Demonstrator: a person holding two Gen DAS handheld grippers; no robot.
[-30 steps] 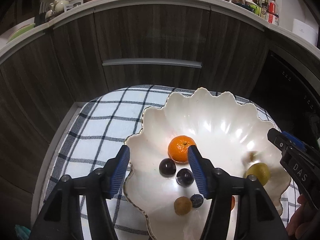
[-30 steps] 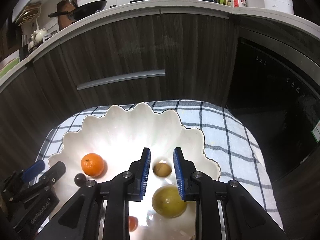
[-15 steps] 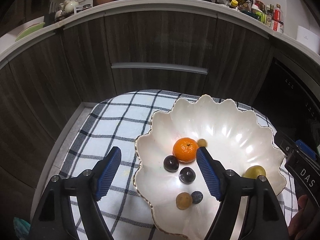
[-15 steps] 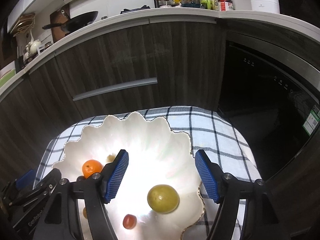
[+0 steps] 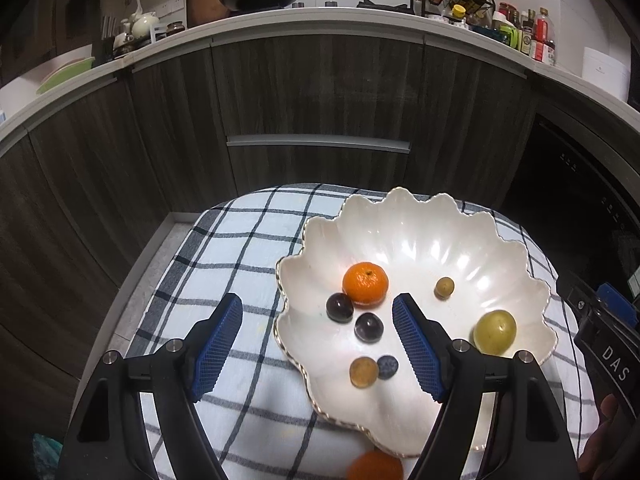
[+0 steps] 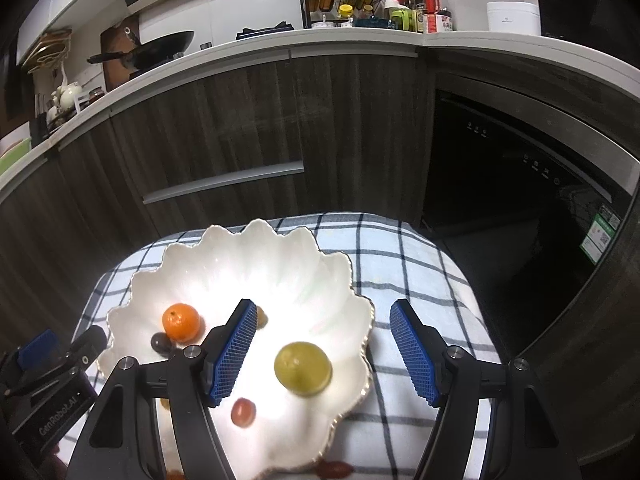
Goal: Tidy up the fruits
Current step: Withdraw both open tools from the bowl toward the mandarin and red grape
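A white scalloped bowl [image 5: 420, 240] sits on a checked cloth and holds a mandarin [image 5: 365, 283], two dark plums [image 5: 339, 307] [image 5: 369, 327], a small brown fruit [image 5: 444, 287], a green fruit [image 5: 495, 332], an amber fruit [image 5: 364, 371] and a blueberry [image 5: 387, 367]. My left gripper [image 5: 317, 302] hangs open over the bowl's left rim, holding nothing. In the right wrist view, my right gripper [image 6: 324, 308] stands open above the bowl's [image 6: 256, 264] right rim, over the green fruit [image 6: 303, 368] and a red grape [image 6: 243, 412]. The mandarin [image 6: 181, 322] lies to its left.
A second mandarin [image 5: 374, 466] lies on the checked cloth [image 5: 240, 248] by the bowl's near edge, and a red fruit [image 6: 334, 469] lies there too. Dark wood cabinets [image 5: 312, 92] stand behind, a black appliance [image 6: 520, 200] to the right. The counter carries a wok and bottles.
Both grippers opened wider and drew back and up from the bowl. The small brown fruit that was at the right gripper's tips now lies loose in the bowl.
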